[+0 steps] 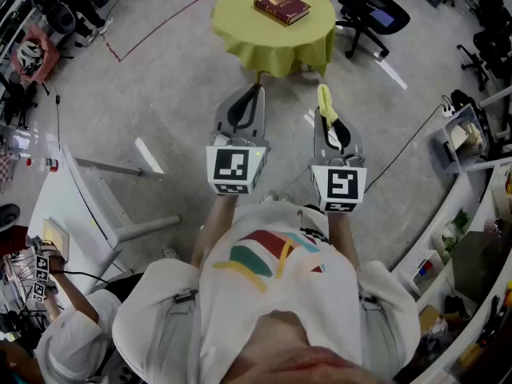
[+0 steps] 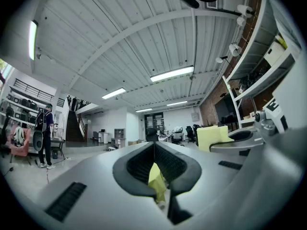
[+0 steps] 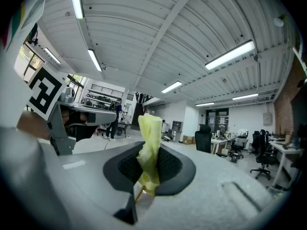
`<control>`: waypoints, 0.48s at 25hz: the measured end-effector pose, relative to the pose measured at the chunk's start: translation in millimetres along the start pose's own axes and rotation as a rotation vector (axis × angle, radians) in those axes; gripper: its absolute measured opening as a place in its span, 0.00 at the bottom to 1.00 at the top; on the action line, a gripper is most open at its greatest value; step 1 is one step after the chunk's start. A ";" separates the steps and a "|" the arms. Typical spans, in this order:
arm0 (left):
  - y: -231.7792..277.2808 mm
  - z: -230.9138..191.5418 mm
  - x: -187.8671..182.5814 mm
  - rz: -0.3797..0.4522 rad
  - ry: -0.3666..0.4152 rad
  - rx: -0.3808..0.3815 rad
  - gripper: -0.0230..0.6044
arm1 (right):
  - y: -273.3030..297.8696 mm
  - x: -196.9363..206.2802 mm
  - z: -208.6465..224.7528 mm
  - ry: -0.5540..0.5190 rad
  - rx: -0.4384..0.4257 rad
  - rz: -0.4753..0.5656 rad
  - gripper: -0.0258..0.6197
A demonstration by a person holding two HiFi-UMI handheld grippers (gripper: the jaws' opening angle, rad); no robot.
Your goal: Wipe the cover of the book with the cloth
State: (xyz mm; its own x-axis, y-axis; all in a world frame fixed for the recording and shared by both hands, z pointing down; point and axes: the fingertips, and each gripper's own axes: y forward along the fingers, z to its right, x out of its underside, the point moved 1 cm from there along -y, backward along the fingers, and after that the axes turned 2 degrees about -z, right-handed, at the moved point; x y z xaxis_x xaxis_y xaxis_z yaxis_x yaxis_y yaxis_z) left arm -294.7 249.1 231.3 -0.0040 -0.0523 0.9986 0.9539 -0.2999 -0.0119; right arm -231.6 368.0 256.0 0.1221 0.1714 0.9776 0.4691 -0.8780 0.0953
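Surface: round, draped in a yellow-green cover [image 1: 240, 34], standing on the grey floor [image 1: 160, 102] at the top of the head view.
Book: dark red with a gold emblem [image 1: 282, 6], lying flat and closed on the surface, toward its far right part, set askew to the near edge.
Cloth: pale yellow strip [image 3: 149, 133], off the surface, on the near side of it and well apart from the book.
Right tongs: [image 1: 328, 118] clenched on the cloth; the strip stands up out of the tips and a short tail hangs down behind them. Held level over the floor, pointing at the surface, short of its near edge.
Left tongs: [image 1: 256, 90] clenched, tips pressed together, level, also short of the surface's near edge, pointing at it. A sliver of yellow shows low in the slot behind the tips in the left gripper view; cannot tell what it is.
Marker cubes: one on each tool [image 1: 234, 169], farther from the surface than the tips.
Person: white shirt with coloured stripes [image 1: 272, 286], facing the surface, both tools side by side and not touching.
Office chair: black [image 1: 372, 10], just right of the surface.
Red line: on the floor [image 1: 160, 26], left of the surface.
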 end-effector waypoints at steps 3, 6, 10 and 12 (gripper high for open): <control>0.3 1.0 -0.6 0.006 0.000 0.003 0.07 | -0.6 -1.5 -0.6 0.007 -0.002 -0.004 0.08; 0.9 1.2 -3.0 0.006 0.006 0.000 0.07 | -1.0 -3.2 -1.3 0.007 -0.009 -0.004 0.08; 2.7 2.9 -3.5 0.000 0.002 -0.003 0.07 | -1.1 -1.3 0.9 0.004 -0.015 -0.008 0.08; 3.6 4.4 -3.2 -0.001 0.001 -0.003 0.07 | -1.0 0.5 3.5 0.007 -0.012 -0.007 0.08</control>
State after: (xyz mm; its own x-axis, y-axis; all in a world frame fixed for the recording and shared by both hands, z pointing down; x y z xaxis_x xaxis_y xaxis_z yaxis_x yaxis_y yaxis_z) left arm -290.0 252.4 228.3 -0.0053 -0.0528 0.9986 0.9529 -0.3031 -0.0110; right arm -229.0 370.5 255.8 0.1121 0.1746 0.9782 0.4595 -0.8820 0.1048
